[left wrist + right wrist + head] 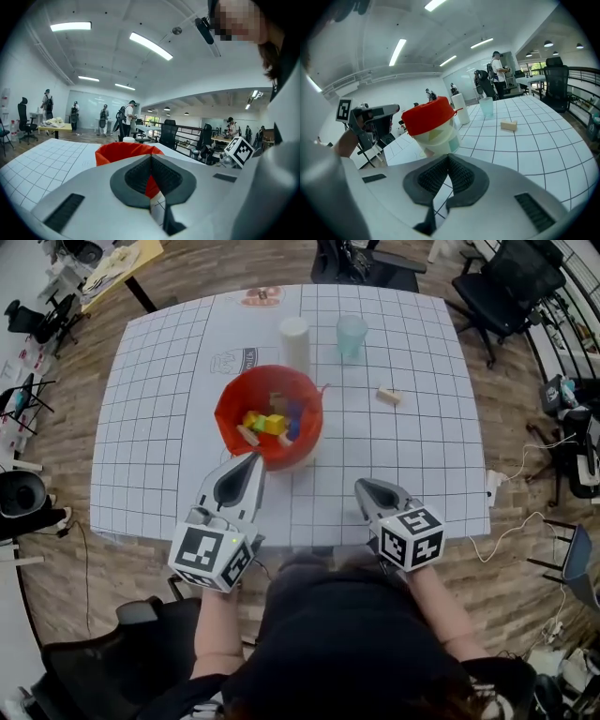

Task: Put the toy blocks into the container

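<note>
One loose toy block (389,397) lies far right on the bench (159,427), other blocks (265,423) inside the red container (223,418); light, rigid, best pinched across flat sides. Left tool (256,458) and right tool (361,487) closed, empty

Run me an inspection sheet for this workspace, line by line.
Surface: table, white grid cover.
Job's things: red container holds blocks; loose block lies on the table to its right.
Clutter: white cylinder and teal cup behind the container.
Grippers: left gripper shut, empty, by the container's near side; right gripper shut, empty.
Cables: power strip and white leads on the floor.
Surroundings: office chairs.
</note>
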A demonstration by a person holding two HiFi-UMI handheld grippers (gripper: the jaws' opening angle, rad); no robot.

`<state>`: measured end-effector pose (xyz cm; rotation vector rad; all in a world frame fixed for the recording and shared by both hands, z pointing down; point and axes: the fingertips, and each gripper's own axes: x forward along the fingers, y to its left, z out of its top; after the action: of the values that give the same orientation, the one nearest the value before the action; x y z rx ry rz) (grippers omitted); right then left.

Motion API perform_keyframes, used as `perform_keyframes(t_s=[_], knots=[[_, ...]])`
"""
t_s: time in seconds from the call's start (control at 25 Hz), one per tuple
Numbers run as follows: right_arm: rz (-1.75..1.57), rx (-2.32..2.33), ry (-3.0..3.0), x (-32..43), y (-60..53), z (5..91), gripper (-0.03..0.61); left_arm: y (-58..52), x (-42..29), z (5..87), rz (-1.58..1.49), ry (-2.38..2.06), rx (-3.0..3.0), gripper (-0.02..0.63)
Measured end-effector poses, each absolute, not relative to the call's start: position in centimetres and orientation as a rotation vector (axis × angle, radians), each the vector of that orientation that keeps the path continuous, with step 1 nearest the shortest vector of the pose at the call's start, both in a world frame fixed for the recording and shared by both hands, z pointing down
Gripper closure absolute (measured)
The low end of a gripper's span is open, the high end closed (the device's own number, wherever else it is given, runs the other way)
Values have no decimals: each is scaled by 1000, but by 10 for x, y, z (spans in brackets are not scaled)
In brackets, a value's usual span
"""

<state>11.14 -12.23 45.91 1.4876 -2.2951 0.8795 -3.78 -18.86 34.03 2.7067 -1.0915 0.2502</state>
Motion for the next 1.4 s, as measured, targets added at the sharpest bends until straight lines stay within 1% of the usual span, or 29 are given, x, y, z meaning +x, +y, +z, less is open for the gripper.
perform_keyframes(t_s=[0.48, 0.84, 1.08, 1.16, 1.2, 1.24, 1.4], knots=[[645, 1518, -2318, 147, -143, 424, 563, -140, -27, 390, 250, -956, 2580, 589], [542, 1485, -2295, 171, -157, 417, 563, -156, -32, 403, 384, -1195, 2573, 588], [418, 1329, -2374, 175, -171, 402, 562, -157, -37, 411, 424, -1269, 2516, 589], [392, 1288, -2395, 179, -177, 399, 526, -159, -41, 412, 426, -1299, 2494, 588], [382, 1271, -2394, 182, -181, 400, 486, -160, -43, 413, 430, -1314, 2483, 589], [368, 1257, -2384, 186, -184, 401, 468, -160, -44, 413, 434, -1330, 2470, 589], [299, 1207, -2331, 200, -200, 408, 436, -160, -46, 419, 441, -1390, 2408, 588]])
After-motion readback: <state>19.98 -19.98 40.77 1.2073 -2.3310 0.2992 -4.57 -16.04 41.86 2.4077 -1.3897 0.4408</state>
